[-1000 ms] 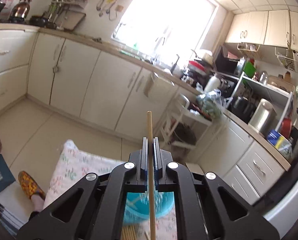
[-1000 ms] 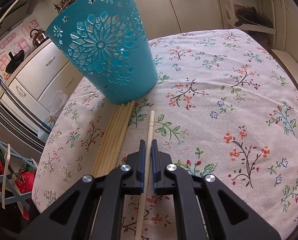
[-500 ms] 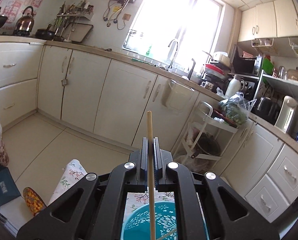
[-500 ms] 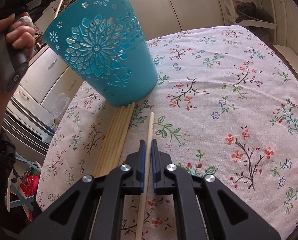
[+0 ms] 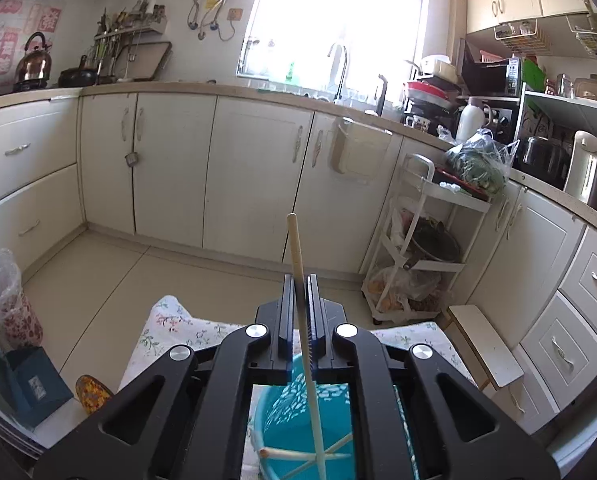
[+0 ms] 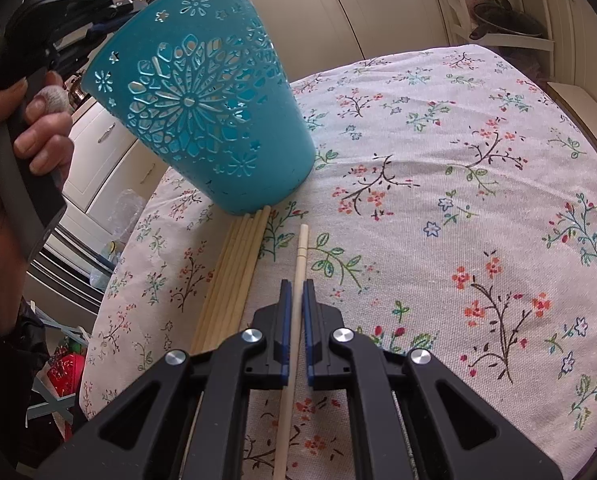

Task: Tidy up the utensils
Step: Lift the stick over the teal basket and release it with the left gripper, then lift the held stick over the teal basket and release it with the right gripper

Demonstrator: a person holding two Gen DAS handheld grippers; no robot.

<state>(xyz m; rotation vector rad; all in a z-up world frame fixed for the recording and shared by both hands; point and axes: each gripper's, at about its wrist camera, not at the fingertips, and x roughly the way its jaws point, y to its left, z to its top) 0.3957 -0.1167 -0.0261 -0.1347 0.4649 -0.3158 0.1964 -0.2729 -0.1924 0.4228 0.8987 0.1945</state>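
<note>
The left tongs [image 5: 298, 308] hang above the teal basket [image 5: 304, 428], their jaws a narrow slot apart with a pale chopstick [image 5: 303, 320] standing between them; it leans against the right pad, its upper tip rises past the fingertips, and its lower end reaches down into the basket, so whether it is clamped or loose I cannot tell. Inside the basket more chopsticks [image 5: 298, 456] lie crossed on the bottom. From the right wrist view, the same basket [image 6: 202, 96] stands near the far left corner of the desk [image 6: 478, 200], which wears a white cloth printed with flowers. A bundle of chopsticks [image 6: 234, 276] lies flat on the cloth near the left edge, its far ends touching the foot of the basket. Just beside the bundle, on its right and apart from it, a single chopstick [image 6: 296, 300] lies on the cloth and runs between the jaws of the right tongs [image 6: 296, 292], which stand narrow on either side of it with a thin gap at each pad, not pressed onto it. At the left of that view, the person's left hand [image 6: 30, 128] grips the handle of the other tool.
</note>
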